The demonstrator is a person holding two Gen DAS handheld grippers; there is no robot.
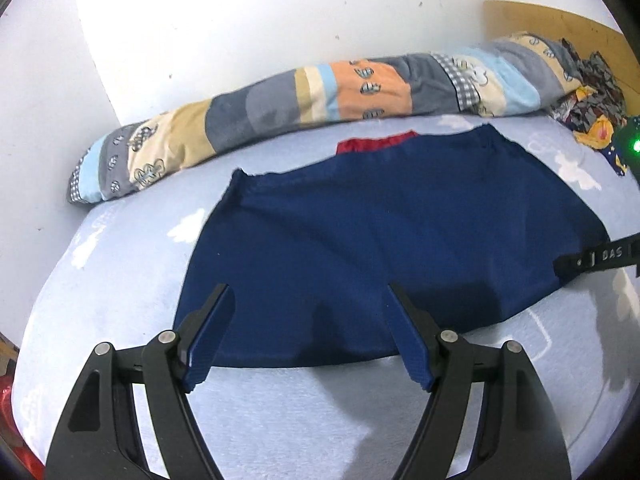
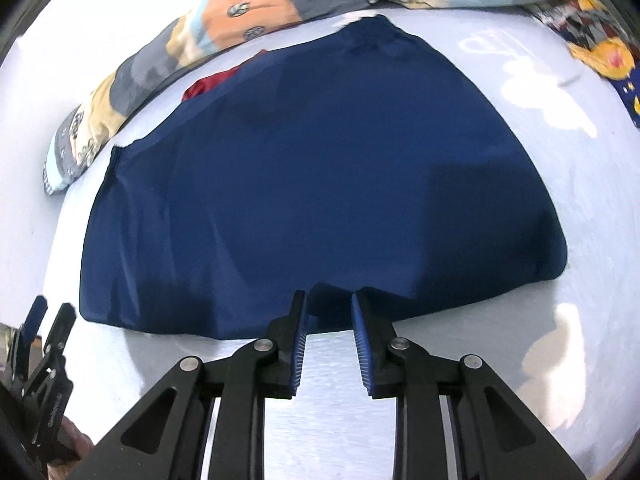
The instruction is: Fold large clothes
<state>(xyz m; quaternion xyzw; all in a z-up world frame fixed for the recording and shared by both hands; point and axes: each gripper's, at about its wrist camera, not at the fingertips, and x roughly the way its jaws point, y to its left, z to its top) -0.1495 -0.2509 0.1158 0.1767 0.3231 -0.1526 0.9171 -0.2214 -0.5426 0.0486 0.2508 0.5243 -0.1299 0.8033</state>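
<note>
Left wrist view shows the left gripper (image 1: 308, 296) spread wide above the near hem of the navy garment (image 1: 380, 232), nothing between its blue pads. Right wrist view shows the right gripper (image 2: 330, 300) with a narrow gap, its tips at the garment's near edge, gripping nothing. Navy cloth lies folded flat on the pale blue bedsheet (image 2: 560, 160). Farther back, a red piece (image 1: 376, 143) peeks out, then a patchwork quilt roll (image 1: 280, 112) along the wall

L gripper (image 1: 308, 292) hung open over near edge of navy garment (image 1: 392, 232) spread on pale blue sheet (image 1: 120, 280), w/ patchwork quilt (image 1: 320, 92) rolled behind.
</note>
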